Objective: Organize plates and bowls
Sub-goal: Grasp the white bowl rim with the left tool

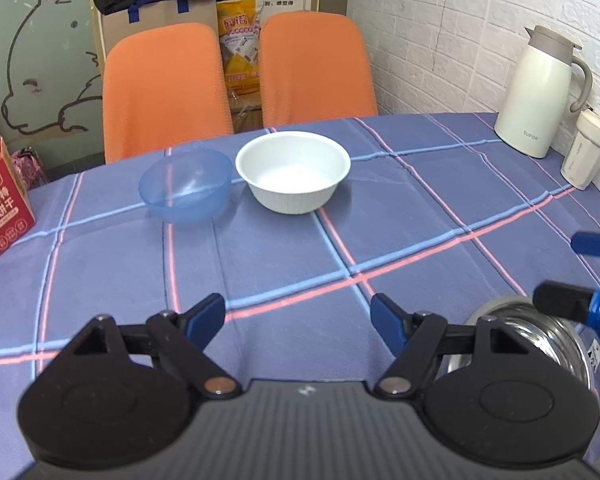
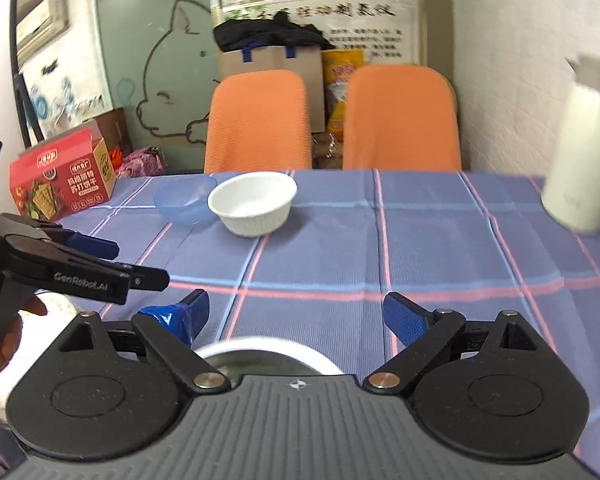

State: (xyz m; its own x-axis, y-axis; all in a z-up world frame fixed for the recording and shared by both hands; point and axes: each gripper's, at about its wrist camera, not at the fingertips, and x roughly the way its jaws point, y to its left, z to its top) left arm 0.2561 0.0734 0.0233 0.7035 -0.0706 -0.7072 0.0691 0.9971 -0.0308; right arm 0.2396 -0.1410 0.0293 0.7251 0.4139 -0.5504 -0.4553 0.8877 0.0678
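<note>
Bowls stand in three spots on the checked tablecloth (image 1: 380, 216). Straight ahead of the left gripper (image 1: 298, 318), well beyond its jaws, a white bowl (image 1: 293, 172) sits upright with a see-through blue bowl (image 1: 185, 185) just beside it on the left; the two rims look close to touching, though I cannot tell if they do. Both are empty. Those jaws are spread wide and hold nothing, with only bare cloth between the blue fingertips.

A shiny metal bowl (image 1: 540, 340) lies to the right of the left jaws, close in, partly hidden behind the gripper body. The right gripper (image 2: 296, 314) hangs over it: in the right wrist view the bowl's pale rim (image 2: 268, 350) shows just below and between the jaws, near the camera. These jaws are also released, wide apart, with no fingertip touching the bowl as far as can be seen. One right finger is wrapped in blue tape (image 2: 168, 318).

Far off to the right of both jaws, against the brick wall, stand a cream jug (image 1: 536, 92) and a small cup (image 1: 588, 152). Off to the left sits a red carton (image 2: 60, 176). Two orange chairs (image 1: 236, 84) stand behind the table. A hand (image 2: 4, 340) grips the left tool's handle.
</note>
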